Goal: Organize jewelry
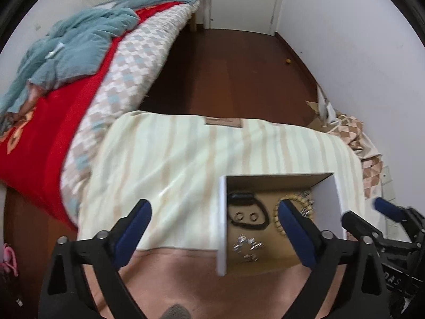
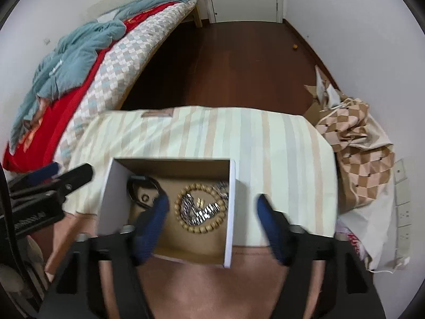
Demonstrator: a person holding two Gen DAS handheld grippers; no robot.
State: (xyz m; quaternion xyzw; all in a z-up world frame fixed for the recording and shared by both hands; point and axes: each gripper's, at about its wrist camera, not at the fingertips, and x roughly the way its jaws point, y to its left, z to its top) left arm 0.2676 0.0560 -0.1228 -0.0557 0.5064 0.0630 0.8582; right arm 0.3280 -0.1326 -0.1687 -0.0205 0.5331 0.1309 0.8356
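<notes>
Blue-padded fingers of the left gripper [image 1: 213, 219] stand spread wide with nothing between them; its right finger hangs over the open white cardboard box with a brown inside [image 1: 222, 212], its left finger over the pale striped cloth [image 1: 170, 164] that covers the table. Whether that finger touches anything in the box I cannot tell. The right gripper [image 2: 212, 208] is spread just as wide and holds nothing: one finger sits above the box floor, the other outside the box's right wall, so that wall lies between them.

One box stands on the cloth near its close edge. In it I count one black cord necklace [image 1: 248, 214] looped at the left, two small rings [image 1: 246, 216] lying inside that loop, one round wooden bead bracelet [image 2: 203, 207] at the right, and silvery chain pieces [image 2: 202, 211] heaped within the beads, too blurred to count. More silvery bits [image 1: 248, 246] lie nearer the front.
</notes>
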